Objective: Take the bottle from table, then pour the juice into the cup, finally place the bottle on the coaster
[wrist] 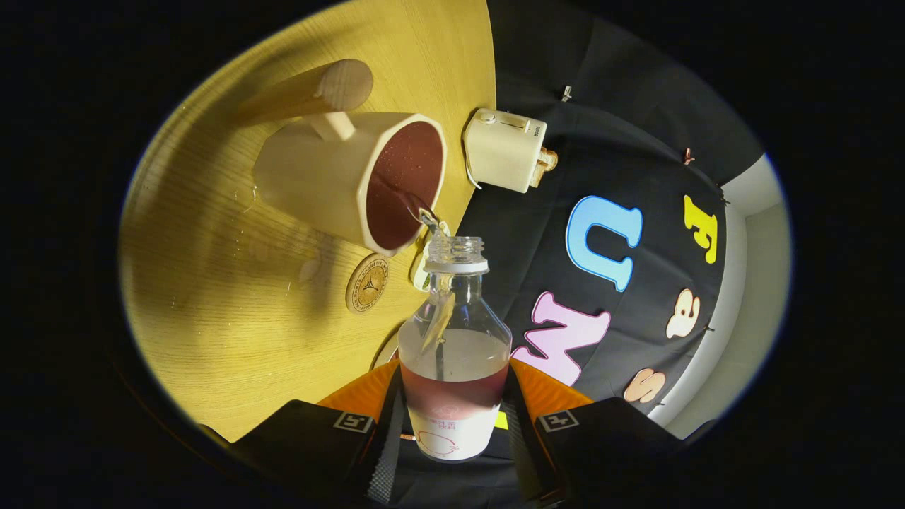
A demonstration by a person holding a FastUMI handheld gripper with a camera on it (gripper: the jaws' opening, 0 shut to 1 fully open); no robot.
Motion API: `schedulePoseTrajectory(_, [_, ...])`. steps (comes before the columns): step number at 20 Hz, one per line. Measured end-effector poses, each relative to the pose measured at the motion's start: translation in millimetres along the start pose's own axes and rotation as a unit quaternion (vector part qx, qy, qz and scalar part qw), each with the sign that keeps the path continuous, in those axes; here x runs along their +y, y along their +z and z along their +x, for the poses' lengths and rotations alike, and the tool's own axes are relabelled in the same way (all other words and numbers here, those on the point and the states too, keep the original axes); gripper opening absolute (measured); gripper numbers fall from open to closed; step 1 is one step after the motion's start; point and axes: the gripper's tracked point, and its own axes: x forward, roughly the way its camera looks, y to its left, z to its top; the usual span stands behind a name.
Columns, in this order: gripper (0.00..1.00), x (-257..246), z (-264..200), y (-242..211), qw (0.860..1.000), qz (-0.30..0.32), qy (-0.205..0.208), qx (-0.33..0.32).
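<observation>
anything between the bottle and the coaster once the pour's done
Nothing visible does. The bottle, gripped between the jaws, is pouring juice into the cup; the coaster lies bare on the table beside the cup, just off the bottle's neck.

The clear, glossy bottle with a white neck ring (454, 332) is looking like smooth transparent plastic or glass, which of the two is not showing; light is glinting on its shoulder, and a white label is wrapping its lower part. The gripper (452, 431) is closing its jaws on both sides of it. The cream-coloured cup with a pale wooden rod handle (339, 177) is showing a smooth, softly shiny wall, and the dark red juice (406, 184) in it is looking wet and glossy. The round light-wood coaster (367, 283) is appearing matt with a printed emblem. The yellowish wood-grain desk (212, 318) is looking smooth, with faint sheen. The cream boxy toaster (503, 148) is seeming like smooth satin plastic.
</observation>
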Motion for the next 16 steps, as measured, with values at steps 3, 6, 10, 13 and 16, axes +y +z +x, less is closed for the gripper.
schedulePoseTrajectory(3, [0.69, -1, 1, -1, 1.0, -0.006, 0.0, 0.0])
schedulePoseTrajectory(6, [0.69, -2, 0, 1, 1.0, -0.02, -0.004, -0.005])
schedulePoseTrajectory(10, [0.69, -6, 0, 3, 0.999, -0.038, -0.014, -0.011])
schedulePoseTrajectory(13, [0.69, -9, -2, 4, 0.999, -0.048, -0.02, -0.013])
schedulePoseTrajectory(16, [0.69, -16, 0, 8, 0.997, -0.062, -0.028, -0.02])
